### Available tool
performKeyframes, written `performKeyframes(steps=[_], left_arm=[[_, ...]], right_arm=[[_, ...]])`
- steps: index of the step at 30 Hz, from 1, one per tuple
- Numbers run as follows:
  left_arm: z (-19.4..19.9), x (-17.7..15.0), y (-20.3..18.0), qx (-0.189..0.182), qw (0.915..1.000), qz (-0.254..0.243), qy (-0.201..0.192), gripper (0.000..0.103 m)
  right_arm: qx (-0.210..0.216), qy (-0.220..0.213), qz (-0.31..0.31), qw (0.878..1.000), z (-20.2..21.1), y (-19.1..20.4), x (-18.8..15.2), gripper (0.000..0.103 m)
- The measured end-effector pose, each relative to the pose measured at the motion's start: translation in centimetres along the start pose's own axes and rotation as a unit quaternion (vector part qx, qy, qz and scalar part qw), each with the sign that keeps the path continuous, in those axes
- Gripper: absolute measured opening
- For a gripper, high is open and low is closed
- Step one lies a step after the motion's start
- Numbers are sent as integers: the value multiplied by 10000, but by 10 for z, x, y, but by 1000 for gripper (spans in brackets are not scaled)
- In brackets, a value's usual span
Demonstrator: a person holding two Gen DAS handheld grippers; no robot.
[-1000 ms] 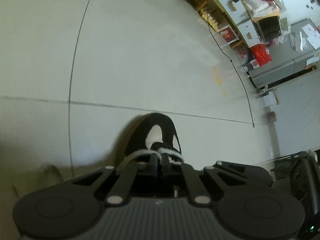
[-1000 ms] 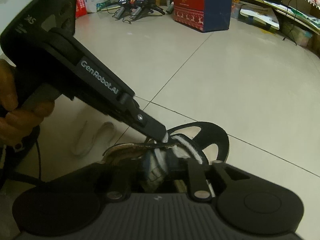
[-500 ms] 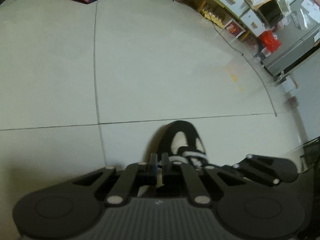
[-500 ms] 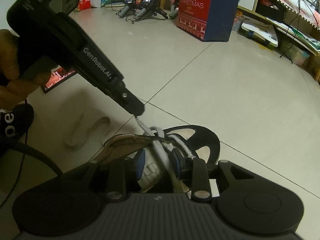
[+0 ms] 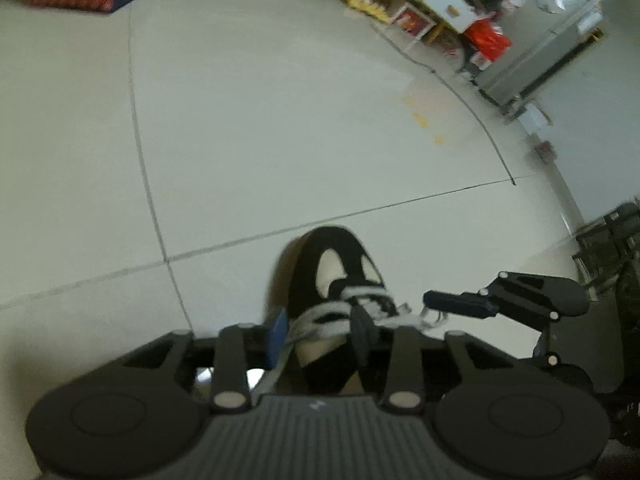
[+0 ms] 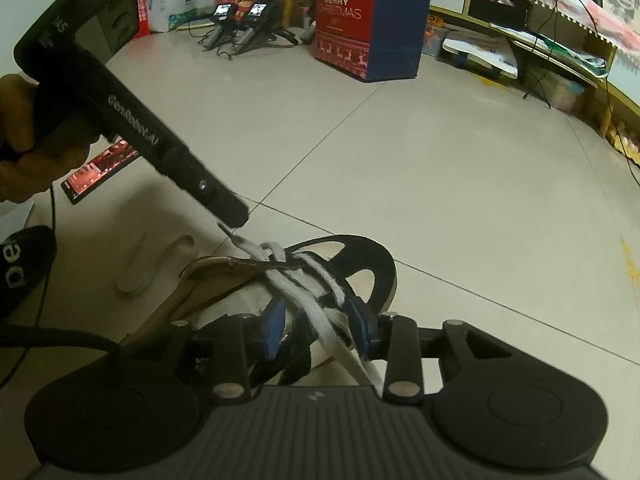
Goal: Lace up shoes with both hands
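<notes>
A black and white shoe (image 5: 332, 264) lies on the tiled floor, toe pointing away in the left wrist view. Its white laces (image 6: 304, 284) cross over the tongue. My left gripper (image 5: 319, 334) is open just above the laces, and one strand runs loose between its pads. In the right wrist view the left gripper (image 6: 234, 218) comes in from the upper left, its tip right over a lace end (image 6: 240, 240). My right gripper (image 6: 316, 326) is open too, straddling the crossed laces. The right gripper (image 5: 430, 302) shows side-on at the shoe's right.
A hand (image 6: 24, 152) holds the left tool. On the floor lie a pale looped strip (image 6: 160, 260) and a red-lit screen (image 6: 100, 168). A Christmas box (image 6: 360, 32), cables and low shelves (image 6: 540, 52) stand at the back. A metal cabinet (image 5: 540, 60) stands far right.
My left gripper's fingers have spread from shut to open, and it has drawn back and up from the shoe. The right gripper's fingers have widened slightly around the laces.
</notes>
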State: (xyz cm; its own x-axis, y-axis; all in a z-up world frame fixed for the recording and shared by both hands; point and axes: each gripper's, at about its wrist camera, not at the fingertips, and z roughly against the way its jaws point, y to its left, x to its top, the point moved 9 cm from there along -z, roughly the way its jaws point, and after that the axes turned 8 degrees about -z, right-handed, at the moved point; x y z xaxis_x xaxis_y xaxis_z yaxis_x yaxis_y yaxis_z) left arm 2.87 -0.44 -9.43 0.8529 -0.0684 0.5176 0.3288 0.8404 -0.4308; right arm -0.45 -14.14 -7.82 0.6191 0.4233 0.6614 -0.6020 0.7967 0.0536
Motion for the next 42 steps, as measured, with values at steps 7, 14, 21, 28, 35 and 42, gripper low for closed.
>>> performKeyframes(steps=[7, 14, 21, 28, 35, 42], left_arm=[[-8, -4, -20, -42, 9926, -1185, 273, 43], [-15, -10, -16, 46, 9862, -1629, 285, 40], [-25, -25, -16, 164, 9830, -1734, 582, 3], [-22, -31, -12, 533, 9825, -1704, 526, 3], [-15, -46, 0, 671, 9863, -1324, 723, 4], [4, -83, 21, 1203, 9769, -1423, 1046, 0]], right_arm=[[-32, -25, -50, 10000, 4, 1, -1, 38], [-177, -34, -379, 9991, 5, 2, -1, 38], [-323, -25, -580, 9978, 2, 4, -5, 38], [-236, 27, -681, 9974, -5, 2, -6, 42], [-335, 49, -645, 9973, -4, -5, -8, 45], [-439, -6, -789, 9959, 2, -9, -12, 45]])
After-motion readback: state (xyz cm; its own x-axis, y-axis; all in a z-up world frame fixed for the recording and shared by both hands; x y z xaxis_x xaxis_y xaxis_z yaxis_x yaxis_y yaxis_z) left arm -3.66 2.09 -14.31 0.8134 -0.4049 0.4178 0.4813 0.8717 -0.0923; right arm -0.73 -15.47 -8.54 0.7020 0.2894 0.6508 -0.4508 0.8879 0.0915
